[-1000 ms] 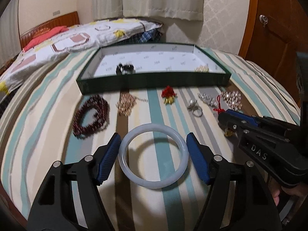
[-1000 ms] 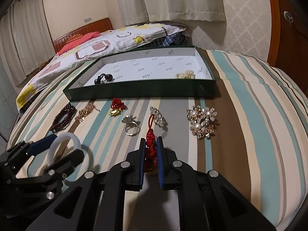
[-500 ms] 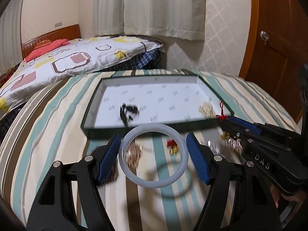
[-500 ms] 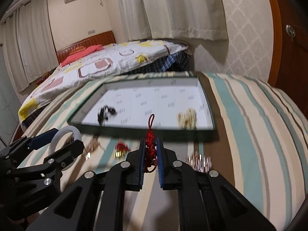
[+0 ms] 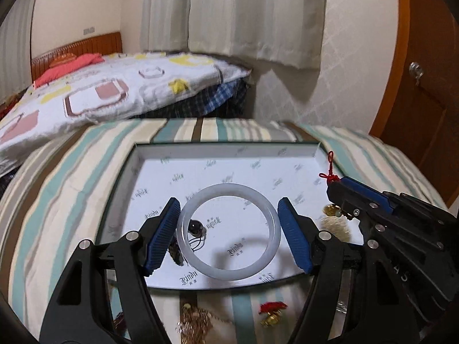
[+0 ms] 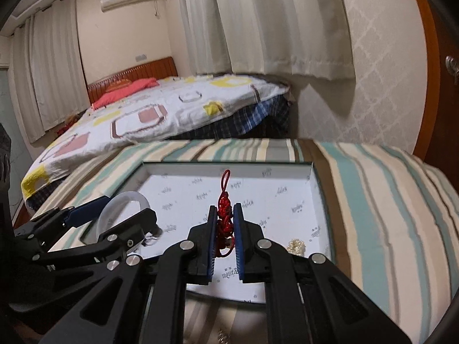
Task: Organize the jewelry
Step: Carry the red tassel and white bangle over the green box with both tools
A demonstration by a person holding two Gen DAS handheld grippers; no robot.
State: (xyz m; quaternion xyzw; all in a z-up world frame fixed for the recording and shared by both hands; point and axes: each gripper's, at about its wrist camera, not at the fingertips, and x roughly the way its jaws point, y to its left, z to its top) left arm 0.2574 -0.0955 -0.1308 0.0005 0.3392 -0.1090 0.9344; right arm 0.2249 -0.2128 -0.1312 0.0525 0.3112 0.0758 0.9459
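the left tool (image 5: 228, 233) grips a pale jade bangle (image 5: 228, 231) across its width; the right tool (image 6: 224, 238) pinches a red knotted charm (image 6: 224, 215). both hover over the paper-lined box (image 5: 229, 150), seemingly ready to drop them inside.

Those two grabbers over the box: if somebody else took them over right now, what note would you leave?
Left gripper: shut on the pale bangle, held above the tray.
Right gripper: shut on the red knot charm, also above the tray.
Already in the tray: a dark corded pendant and a gold piece.
Left to do: lower and release both pieces into the tray, then collect what lies on the striped cover in front, including a gold chain and a red-and-gold charm.
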